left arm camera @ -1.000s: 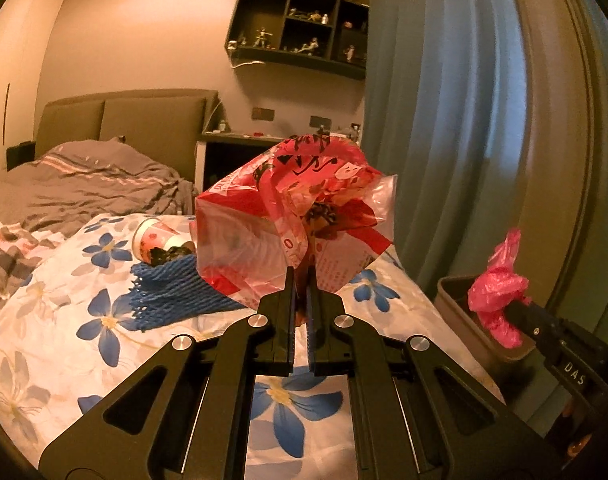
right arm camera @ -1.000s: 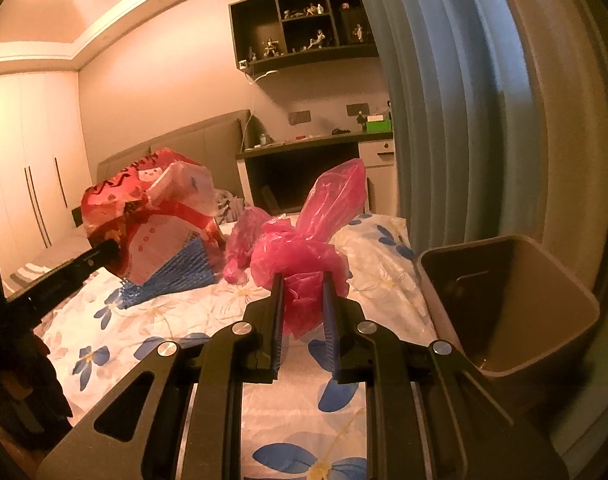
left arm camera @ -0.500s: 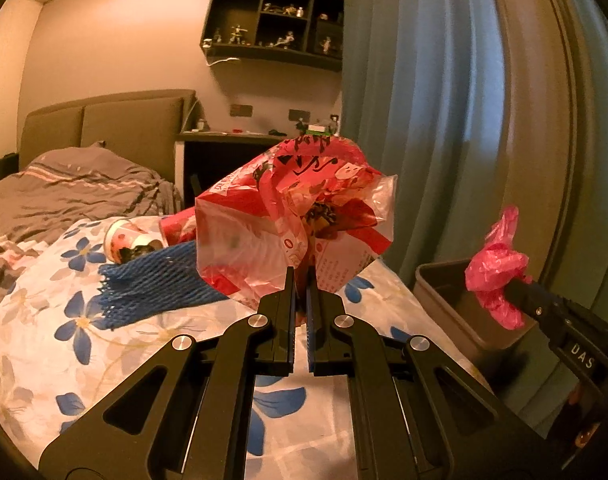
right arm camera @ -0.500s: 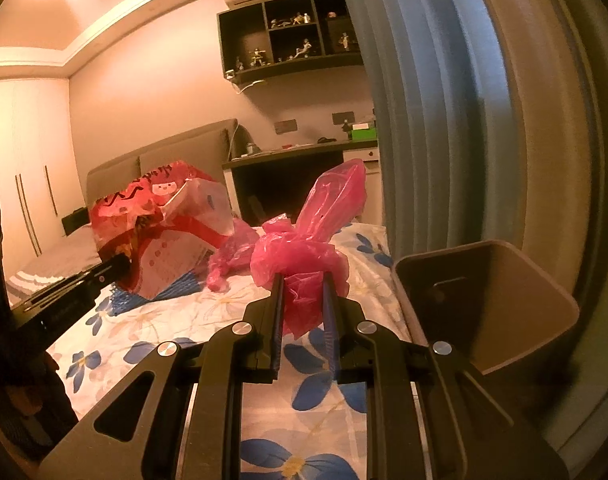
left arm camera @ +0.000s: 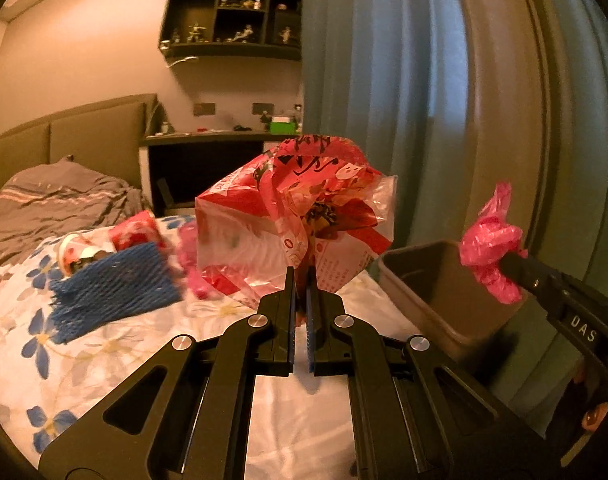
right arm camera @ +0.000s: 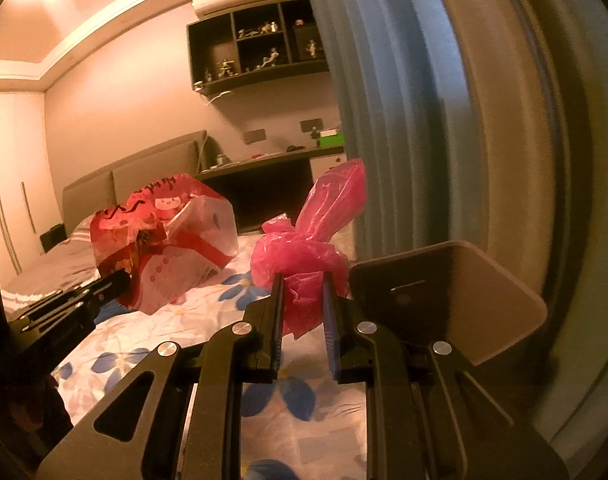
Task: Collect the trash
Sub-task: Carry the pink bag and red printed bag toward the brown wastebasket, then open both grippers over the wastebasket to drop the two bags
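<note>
- Left wrist view: my left claw [left arm camera: 300,276] points forward over the bed [left arm camera: 116,344], held level, its fingers pinched almost together on the bottom of a red printed bag [left arm camera: 292,224]. The bag stands up off the claw, clear of the bedding.
- In the same view my right claw [left arm camera: 507,266] comes in from the right, pointing left and slightly up, with a knotted pink bag [left arm camera: 489,240] at its tip. That bag hangs over the open bin [left arm camera: 423,284], which stands just beside the bed, in front of the curtain [left arm camera: 383,100].
- On the bed behind lie a blue net [left arm camera: 112,292], a paper cup [left arm camera: 80,254] touching its far edge, a red wrapper [left arm camera: 138,232] and some more pink plastic [left arm camera: 192,264], all blurred.
- Right wrist view: my right claw [right arm camera: 302,280] is level and aimed forward, fingers a narrow gap apart and clamped on the pink bag [right arm camera: 304,256]; a loose tail of the bag sticks up, and a bit hangs down between the fingers.
- The bin [right arm camera: 451,296] sits just right of this claw, its rim near the right finger; I cannot tell if they touch.
- My left claw [right arm camera: 112,284] reaches in from the left, tilted slightly up, carrying the red bag [right arm camera: 164,236] above the bed [right arm camera: 152,332].
</note>
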A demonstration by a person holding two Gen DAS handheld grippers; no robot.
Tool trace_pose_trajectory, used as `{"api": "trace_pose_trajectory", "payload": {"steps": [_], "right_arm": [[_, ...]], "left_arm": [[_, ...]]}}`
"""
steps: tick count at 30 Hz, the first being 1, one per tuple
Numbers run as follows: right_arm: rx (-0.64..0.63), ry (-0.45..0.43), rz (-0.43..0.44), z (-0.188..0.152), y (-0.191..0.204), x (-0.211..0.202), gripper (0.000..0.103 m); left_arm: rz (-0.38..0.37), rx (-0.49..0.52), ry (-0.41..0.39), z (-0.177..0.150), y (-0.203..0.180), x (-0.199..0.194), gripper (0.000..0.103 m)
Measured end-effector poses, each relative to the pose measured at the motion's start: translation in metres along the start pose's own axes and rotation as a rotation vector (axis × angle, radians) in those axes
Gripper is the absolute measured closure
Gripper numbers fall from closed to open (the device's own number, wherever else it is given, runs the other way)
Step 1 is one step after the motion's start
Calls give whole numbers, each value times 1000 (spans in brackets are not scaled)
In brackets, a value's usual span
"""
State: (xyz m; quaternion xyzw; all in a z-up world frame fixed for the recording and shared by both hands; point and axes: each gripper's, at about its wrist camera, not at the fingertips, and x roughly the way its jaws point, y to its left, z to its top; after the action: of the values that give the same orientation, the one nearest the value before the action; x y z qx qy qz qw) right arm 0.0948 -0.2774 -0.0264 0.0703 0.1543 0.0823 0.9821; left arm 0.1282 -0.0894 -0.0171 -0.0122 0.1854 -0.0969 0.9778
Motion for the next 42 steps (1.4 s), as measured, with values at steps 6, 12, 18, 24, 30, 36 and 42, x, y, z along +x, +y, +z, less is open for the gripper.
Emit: {"api": "trace_pose_trajectory", "payload": {"steps": [6,12,18,24,30,36,42], "right_arm": [[22,-22,-64,6,-26,0,84],[43,-38,-129,8,-53,2,84],[52,-46,-168,13,-75,8,84],[54,-53,-187,15,-86,16,84],[65,-59,-189,14,-91,20,84],[73,-56,-189,13,-92,23,84],[78,-52,-186,15,-93,26,84]], "left_arm": [[-69,45,5,5,-29,18,100],[-139,67,24,11,-62,47,100],[-182,78,36,13,-90,70,100],[-206,86,51,13,-107,87,100],[-226,90,73,11,-116,101,100],[-249,88,97,10,-123,112,100],[-271,82,119,10,-126,122,99]]}}
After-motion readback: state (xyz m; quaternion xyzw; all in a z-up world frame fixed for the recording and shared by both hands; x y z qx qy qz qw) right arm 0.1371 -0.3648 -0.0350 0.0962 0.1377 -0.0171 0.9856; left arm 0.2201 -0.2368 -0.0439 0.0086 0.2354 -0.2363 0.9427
